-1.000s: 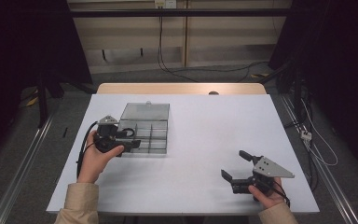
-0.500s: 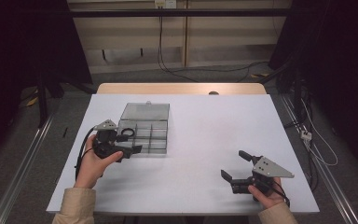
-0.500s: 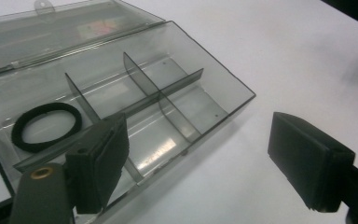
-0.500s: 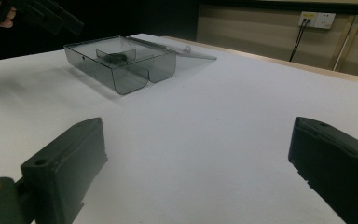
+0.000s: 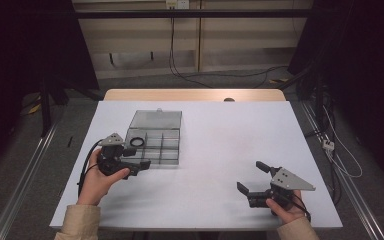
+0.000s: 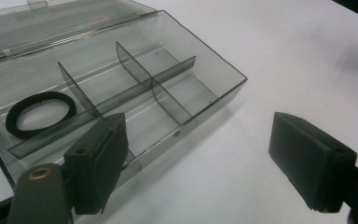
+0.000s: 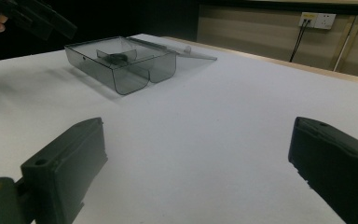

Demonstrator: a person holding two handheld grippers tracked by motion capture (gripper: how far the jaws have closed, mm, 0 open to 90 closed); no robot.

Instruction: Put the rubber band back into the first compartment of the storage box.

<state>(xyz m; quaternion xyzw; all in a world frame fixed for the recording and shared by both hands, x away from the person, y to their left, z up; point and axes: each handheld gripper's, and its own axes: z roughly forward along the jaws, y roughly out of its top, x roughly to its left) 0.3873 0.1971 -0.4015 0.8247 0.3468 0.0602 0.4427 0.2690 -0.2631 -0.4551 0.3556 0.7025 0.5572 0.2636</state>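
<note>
The clear compartment box (image 5: 155, 142) sits open on the white bench (image 5: 215, 135), its lid laid back, with a black ring (image 6: 39, 113) lying flat in one corner compartment. The left hand-held gripper (image 5: 136, 159) hangs just at the box's near edge; its jaws have just been opening and stand wide with nothing between them. The right hand-held gripper (image 5: 251, 177) rests well apart from the box, its jaws wide and empty.

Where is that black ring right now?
The black ring lies in a corner compartment of the clear box on the table's left in the high view, just beyond the open left claw.
</note>
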